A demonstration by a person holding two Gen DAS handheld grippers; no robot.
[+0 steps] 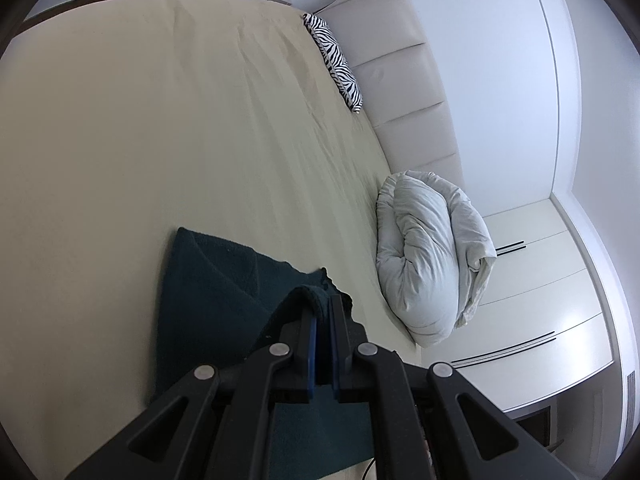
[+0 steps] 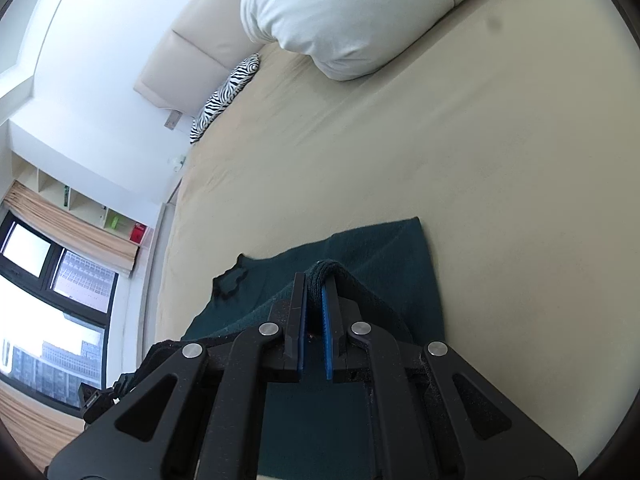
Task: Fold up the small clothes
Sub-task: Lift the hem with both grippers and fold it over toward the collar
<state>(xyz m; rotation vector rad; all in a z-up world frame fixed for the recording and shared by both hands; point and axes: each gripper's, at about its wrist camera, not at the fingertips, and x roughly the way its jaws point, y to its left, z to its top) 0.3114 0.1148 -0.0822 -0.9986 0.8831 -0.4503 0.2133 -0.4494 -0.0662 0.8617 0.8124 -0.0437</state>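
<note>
A dark teal cloth point(image 1: 212, 280) lies on the beige bed sheet point(image 1: 160, 120). My left gripper point(image 1: 322, 300) is shut on a raised edge of the cloth, which drapes over its fingertips. In the right wrist view the same teal cloth point(image 2: 380, 248) lies on the beige bed sheet point(image 2: 440, 140). My right gripper point(image 2: 318, 276) is shut on another lifted edge of it, with a fold of cloth between the blue pads point(image 2: 327, 320). Both gripped edges are held a little above the rest of the cloth.
A rolled white duvet point(image 1: 432, 252) lies near the padded headboard point(image 1: 400, 80), and shows in the right wrist view point(image 2: 352, 12). A zebra-print pillow point(image 1: 336, 60) leans at the headboard. White wardrobe drawers point(image 1: 540, 300) stand beside the bed. A window point(image 2: 52, 300) is at left.
</note>
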